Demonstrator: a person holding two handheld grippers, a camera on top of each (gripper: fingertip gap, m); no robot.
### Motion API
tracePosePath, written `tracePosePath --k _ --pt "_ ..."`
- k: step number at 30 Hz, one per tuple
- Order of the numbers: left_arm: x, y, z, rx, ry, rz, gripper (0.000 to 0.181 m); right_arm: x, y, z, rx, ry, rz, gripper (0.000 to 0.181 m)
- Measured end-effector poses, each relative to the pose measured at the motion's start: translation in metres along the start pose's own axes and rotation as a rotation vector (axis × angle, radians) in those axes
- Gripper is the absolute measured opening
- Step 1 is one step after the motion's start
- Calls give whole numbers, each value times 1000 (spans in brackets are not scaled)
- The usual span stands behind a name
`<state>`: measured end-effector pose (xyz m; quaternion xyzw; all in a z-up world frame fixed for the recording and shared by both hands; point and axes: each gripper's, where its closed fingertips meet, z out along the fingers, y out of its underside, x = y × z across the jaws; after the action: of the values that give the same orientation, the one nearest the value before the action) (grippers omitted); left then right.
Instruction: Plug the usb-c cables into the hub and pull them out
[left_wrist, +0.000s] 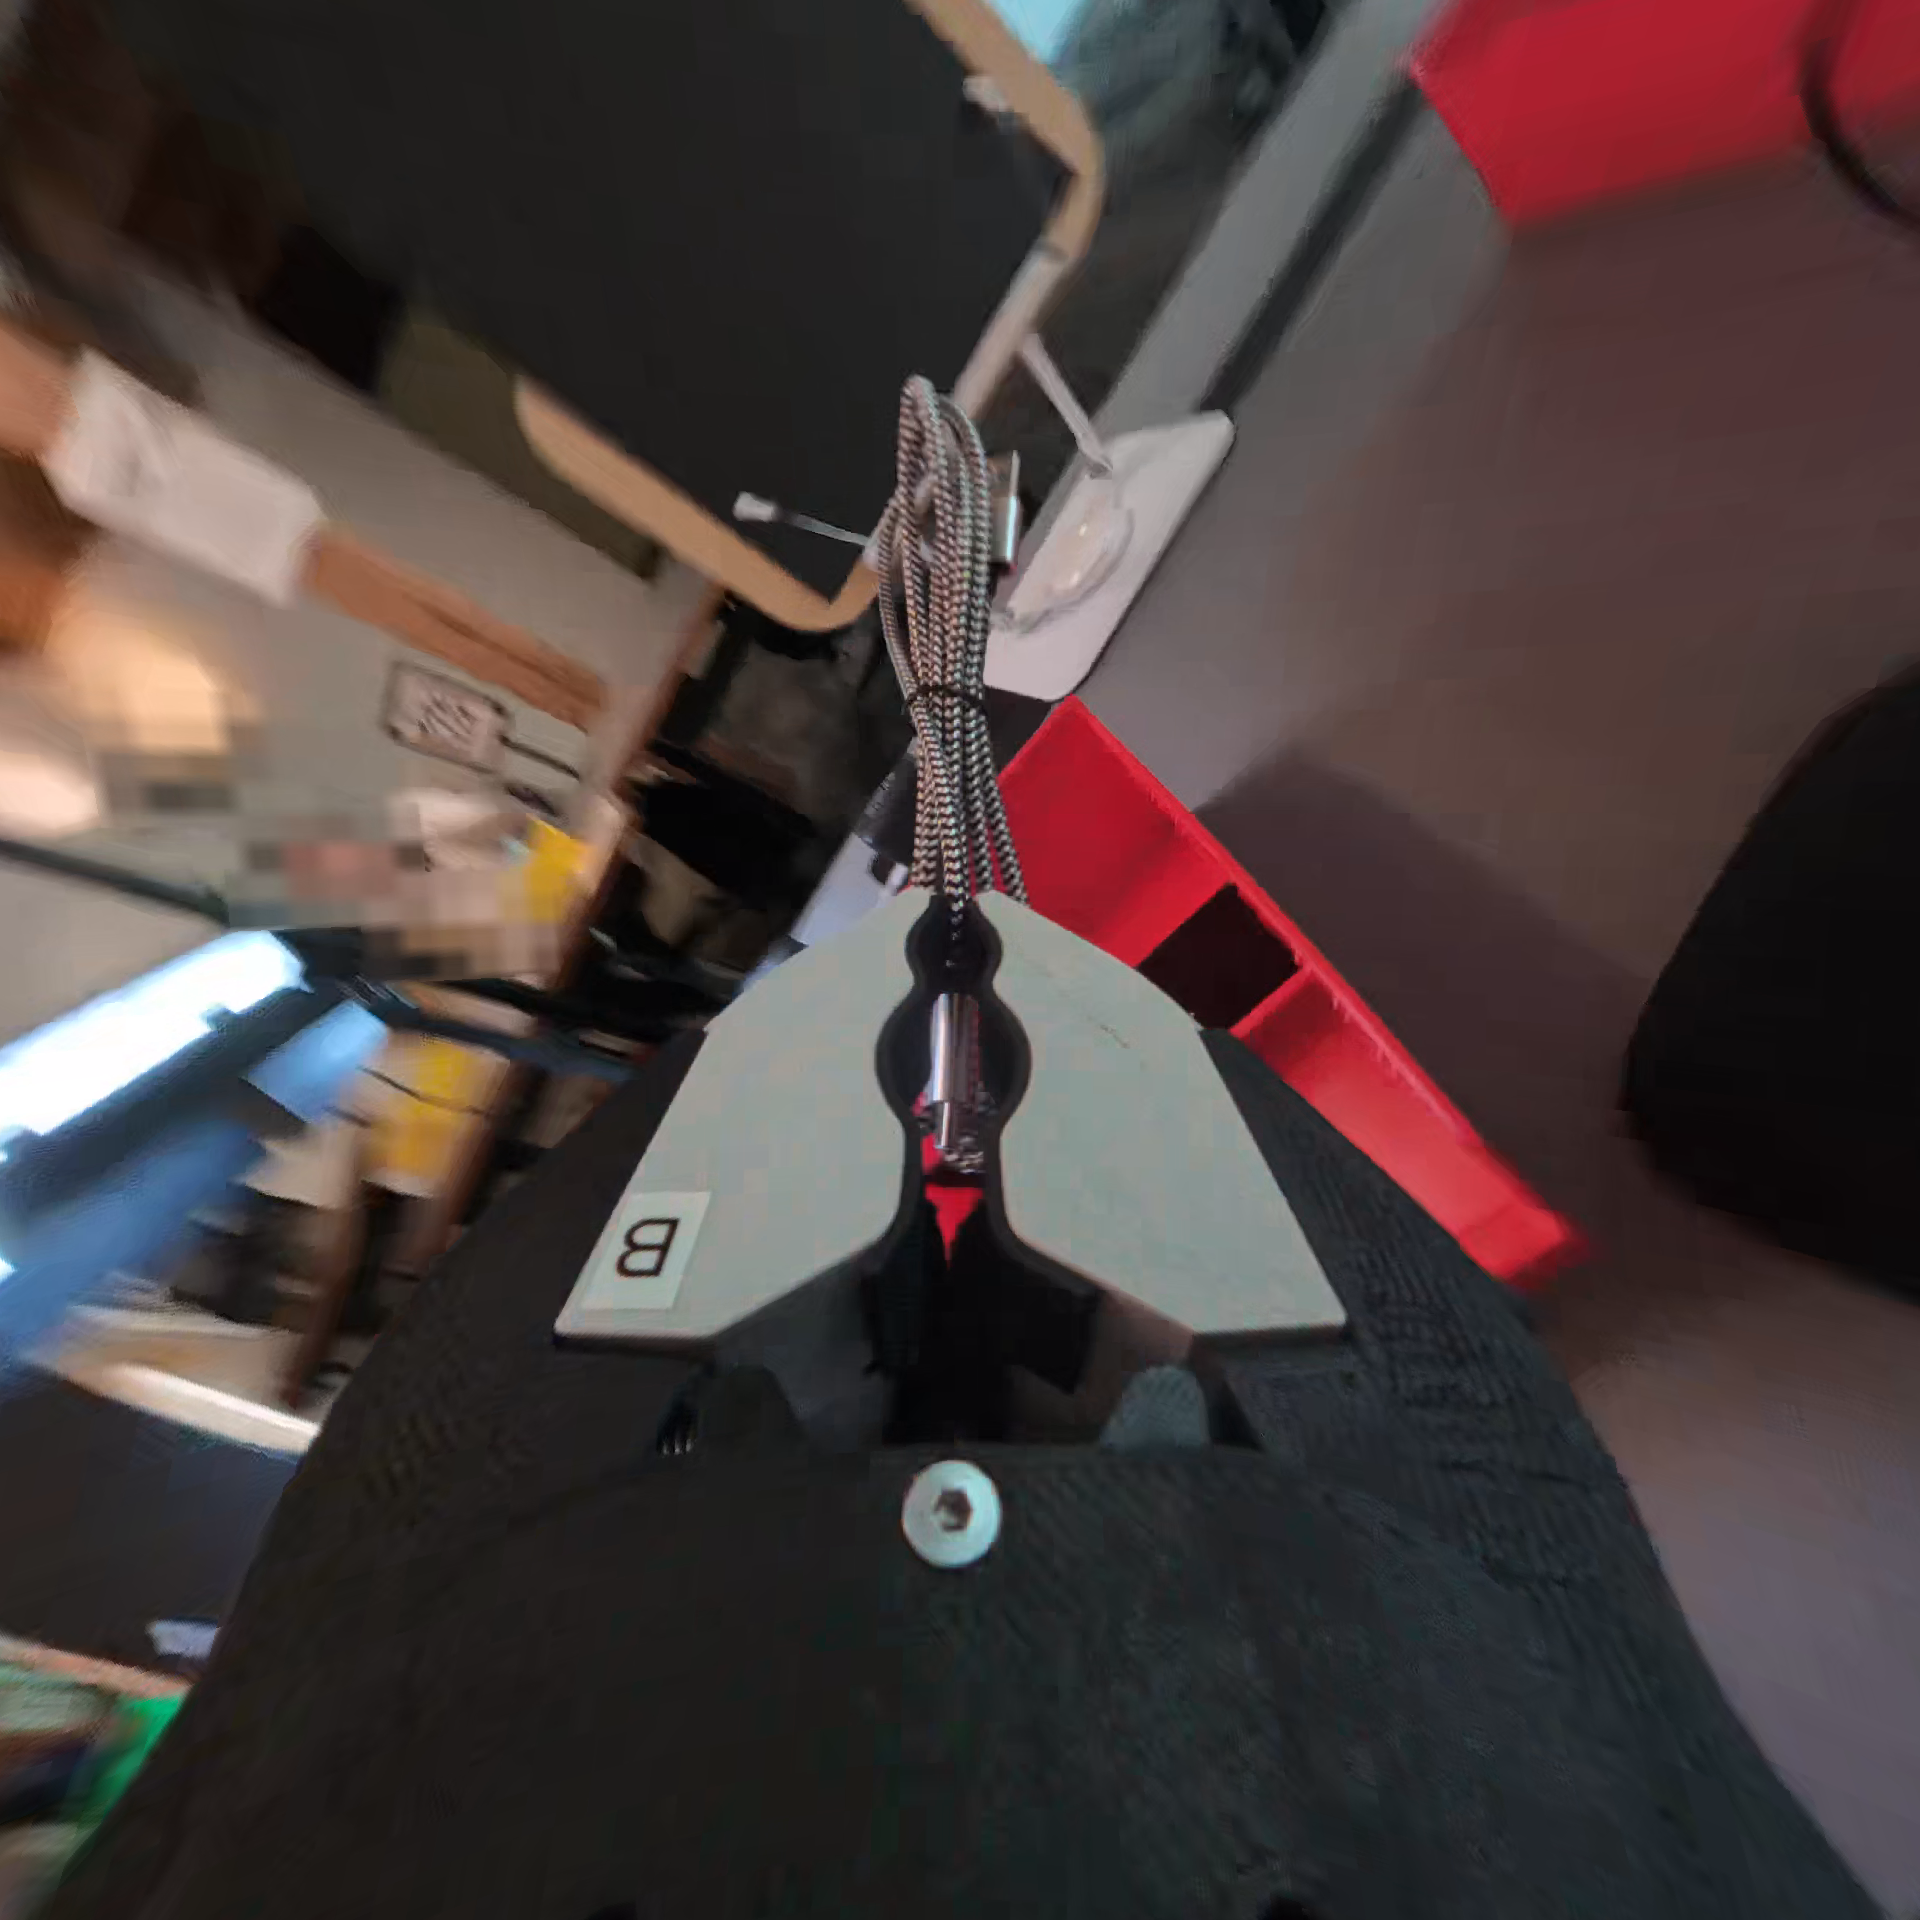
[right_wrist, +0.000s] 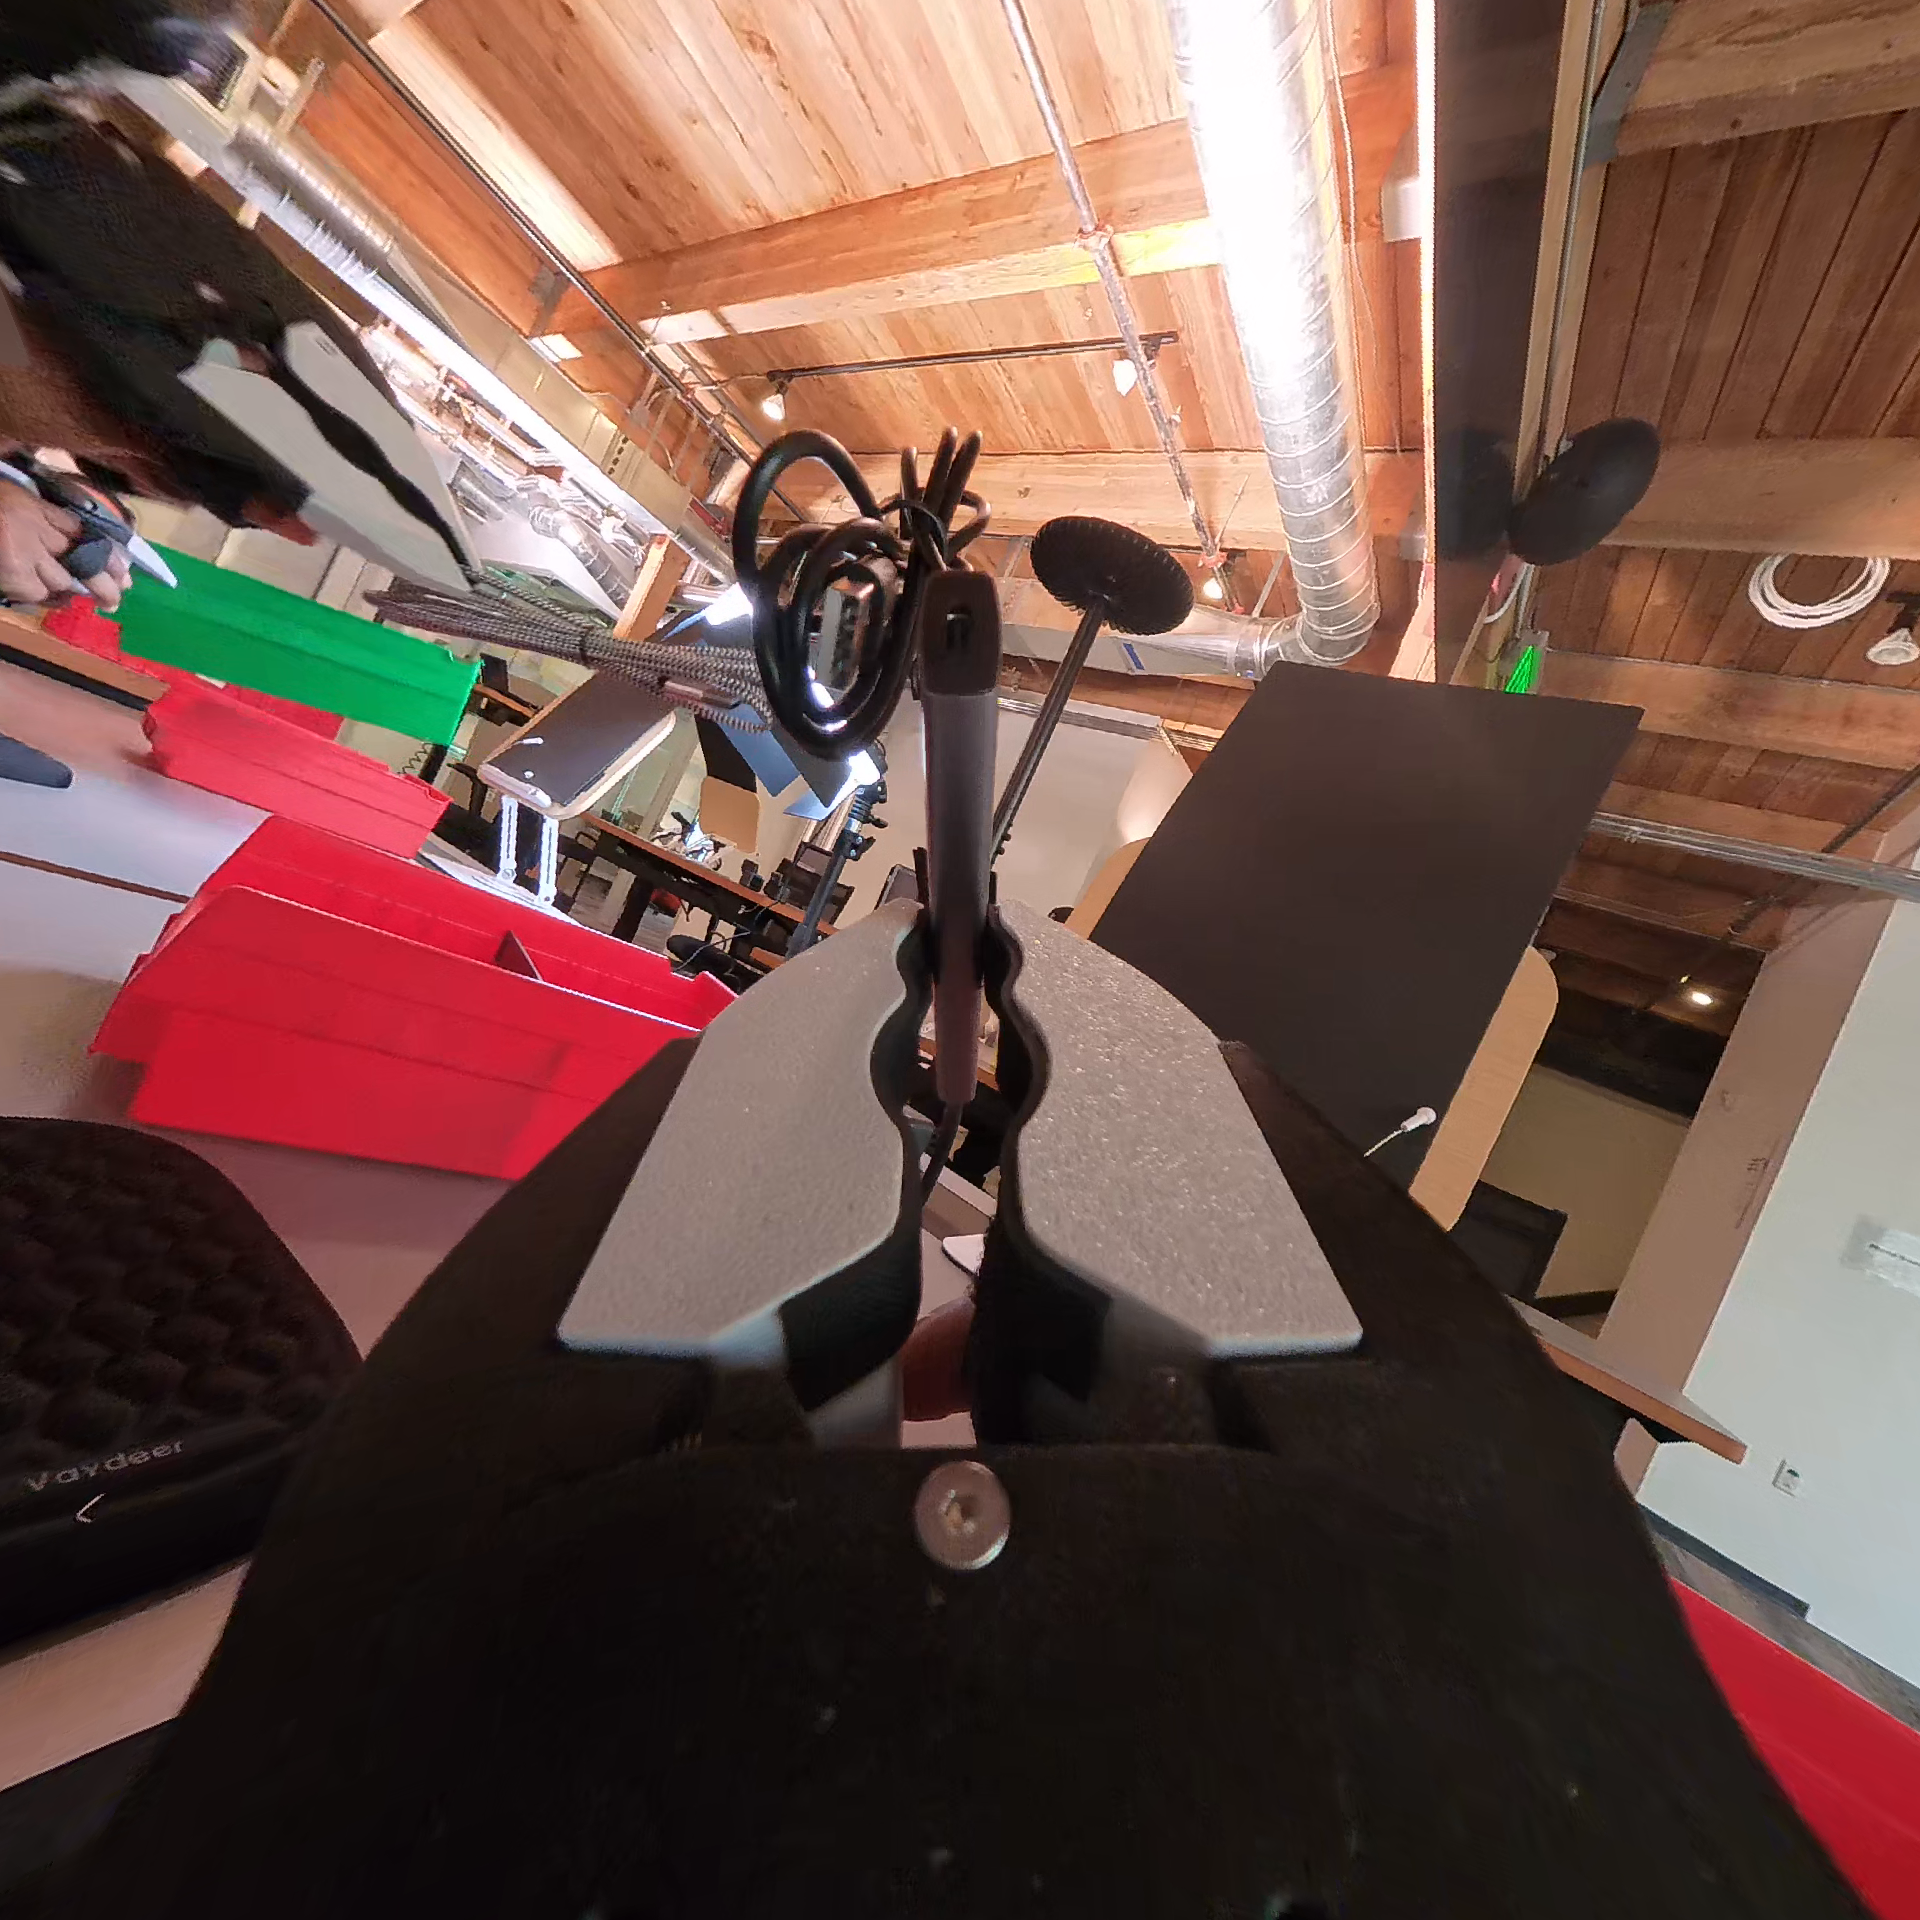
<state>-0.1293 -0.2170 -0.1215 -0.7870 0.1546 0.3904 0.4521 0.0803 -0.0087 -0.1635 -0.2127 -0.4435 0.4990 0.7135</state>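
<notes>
In the left wrist view my left gripper (left_wrist: 951, 920) is shut on a bundled black-and-white braided cable (left_wrist: 940, 644). The bundle sticks out past the fingertips, and a silver connector (left_wrist: 951, 1070) lies between the jaws. In the right wrist view my right gripper (right_wrist: 956, 920) is shut on a slim grey hub (right_wrist: 958, 790) held edge-on. The hub's black cord (right_wrist: 831, 613) is coiled at its far end. The left gripper (right_wrist: 473, 582) shows at upper left, and its braided cable (right_wrist: 623, 655) reaches toward the hub's coil. Both are lifted above the table.
Red bins (right_wrist: 364, 987) and a green bin (right_wrist: 281, 644) sit on the grey table (right_wrist: 94, 904) to the left. A black cushion (right_wrist: 125, 1299) lies at lower left. A phone on a white stand (right_wrist: 582, 748) is behind. A red divided bin (left_wrist: 1195, 914) and a white pad (left_wrist: 1101, 540) show below the left gripper. Left tips to right tips: about 30 centimeters.
</notes>
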Motion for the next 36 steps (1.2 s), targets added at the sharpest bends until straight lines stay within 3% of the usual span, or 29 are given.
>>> tracePosePath --k 2,5,10,15,18,21,24,26,27,30,32,34,36 --pt "19 -15 -5 -53 -8 257 1 0 0 0 1 2 -2 8" --pt "41 -20 -22 -92 156 423 1 -1 -1 -1 5 2 -9 8" --pt "76 3 -50 -73 560 681 1 -1 -2 -1 9 4 -4 8" --pt "162 24 -18 -176 984 864 1 -3 -2 0 8 6 -25 8" --pt "198 24 23 -204 1016 923 3 0 -2 -2 12 16 -13 8" --pt "215 6 64 -176 933 822 8 5 -1 -3 8 27 -2 8" --pt "222 -5 79 -137 907 619 10 6 0 -4 8 31 6 8" --pt "214 -17 83 -95 831 404 39 5 -1 -4 12 27 8 8" --pt "210 -24 81 -65 806 276 43 4 -1 -3 11 23 8 8" --pt "201 -42 66 -10 736 -155 44 1 0 -1 9 11 8 8" --pt "200 -40 63 -44 643 -426 44 0 -1 -1 10 11 8 8" --pt "212 -31 63 -76 575 -566 50 0 -1 -1 13 12 8 8" --pt "232 -28 65 -90 543 -585 53 -1 -1 0 12 8 10 8"
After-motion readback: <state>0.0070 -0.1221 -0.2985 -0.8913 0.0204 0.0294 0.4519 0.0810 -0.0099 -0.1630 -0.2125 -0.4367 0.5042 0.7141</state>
